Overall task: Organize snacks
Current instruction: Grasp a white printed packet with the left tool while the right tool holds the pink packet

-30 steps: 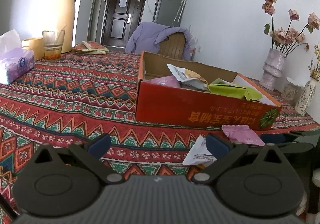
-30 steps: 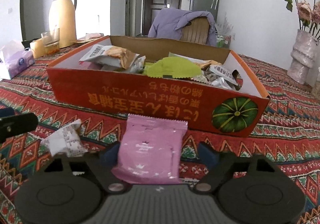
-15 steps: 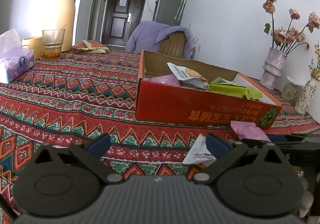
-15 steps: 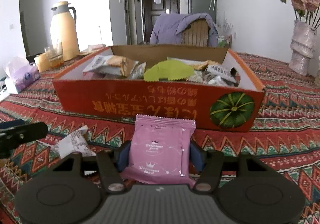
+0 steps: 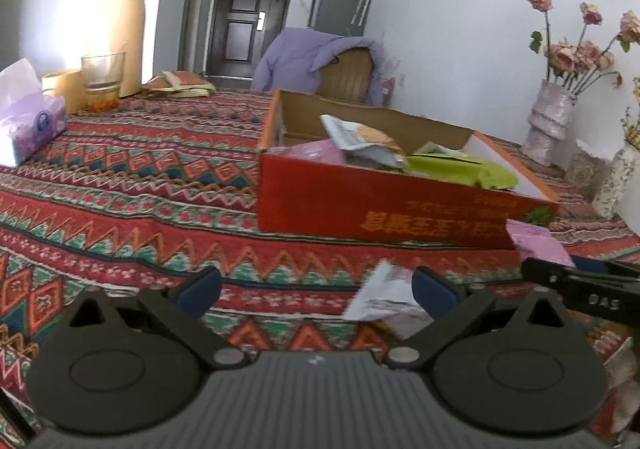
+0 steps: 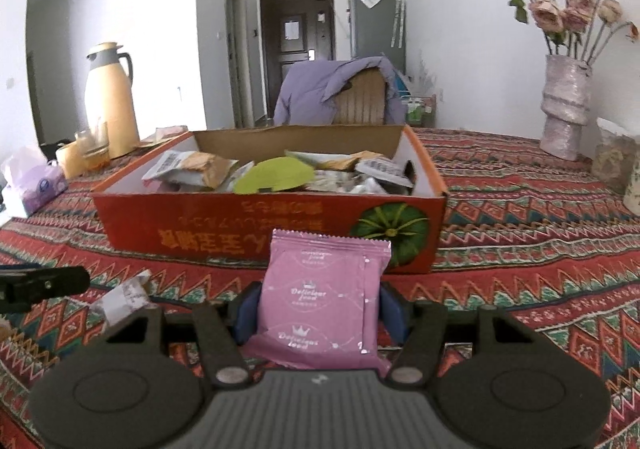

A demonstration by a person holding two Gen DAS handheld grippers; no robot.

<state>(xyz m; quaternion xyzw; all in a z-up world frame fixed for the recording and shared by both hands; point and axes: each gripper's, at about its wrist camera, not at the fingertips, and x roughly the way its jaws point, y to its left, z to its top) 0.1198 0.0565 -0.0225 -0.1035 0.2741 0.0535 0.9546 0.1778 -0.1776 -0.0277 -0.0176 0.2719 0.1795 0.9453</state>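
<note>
Change since earlier: right gripper (image 6: 320, 309) had a wide gap with the pink snack packet (image 6: 320, 301) lying loose between its fingers; now the blue pads press both packet edges and the packet is lifted off the counter (image 6: 540, 249).
Right gripper: closed about halfway, clamped on the pink packet (printed face toward the camera, top edge upright).
Pink packet position: between the right gripper's fingers, its top edge overlapping the front wall of the red cardboard box (image 6: 200, 225) just ahead.
Box: straight ahead of the right gripper, open top, holding mixed packets including a green packet (image 6: 276, 177).
Left gripper (image 5: 316, 287): fingers spread wide, nothing between the pads.
White packet (image 5: 384, 297): on the counter just ahead of the left gripper's right finger, partly hidden behind it (contact unclear).
Left view: right gripper's finger and the pink packet show at the right edge, beside the box's near corner.
Counter: covered in red patterned cloth.
</note>
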